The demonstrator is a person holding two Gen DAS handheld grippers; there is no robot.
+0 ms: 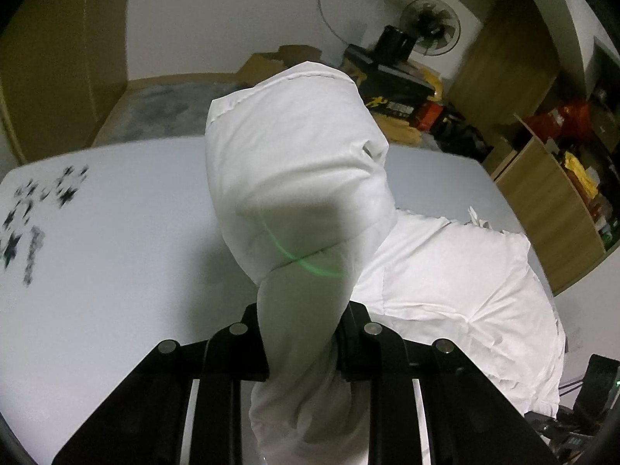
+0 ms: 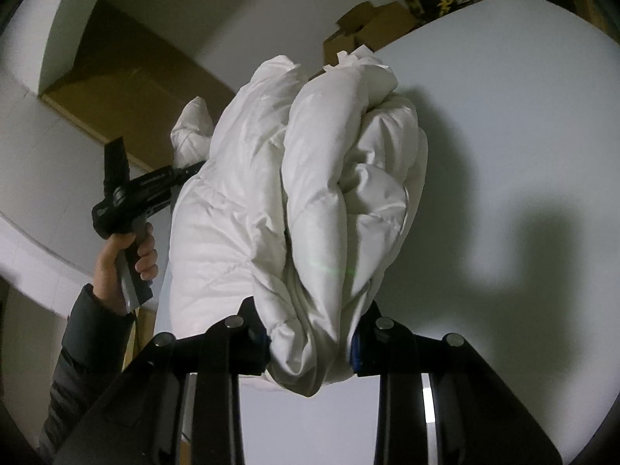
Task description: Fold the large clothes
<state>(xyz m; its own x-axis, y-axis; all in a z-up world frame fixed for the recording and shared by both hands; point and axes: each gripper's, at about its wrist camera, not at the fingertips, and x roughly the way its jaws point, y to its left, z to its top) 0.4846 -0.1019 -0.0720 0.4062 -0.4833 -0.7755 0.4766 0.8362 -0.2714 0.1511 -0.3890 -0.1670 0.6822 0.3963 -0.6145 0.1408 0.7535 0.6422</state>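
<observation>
- At far left of the right wrist view: person's left hand (image 2: 128, 250) wrapped round the grip of the left gripper (image 2: 186, 168), thumb and curled fingers (image 2: 146, 255) clenched on the handle, dark padded sleeve (image 2: 83, 352) running down to the lower edge.
- Left gripper: raised, tilted up toward the right, tip buried in the white padded garment (image 2: 310, 201).
- Left wrist view, centre: left gripper (image 1: 302, 343) angled steeply down over the pale table (image 1: 116, 232); both black fingers (image 1: 254, 339) pressed onto a bunched sleeve-like part of the white padded garment (image 1: 294, 178), clamped firmly.
- Right of centre: rest of garment spread on the table, touching it.
- Right wrist view, centre: right gripper (image 2: 312, 343) pointed downward, fingers (image 2: 252, 333) squeezed on a thick gathered fold of the garment, bulk lifted off the table (image 2: 523, 155).
</observation>
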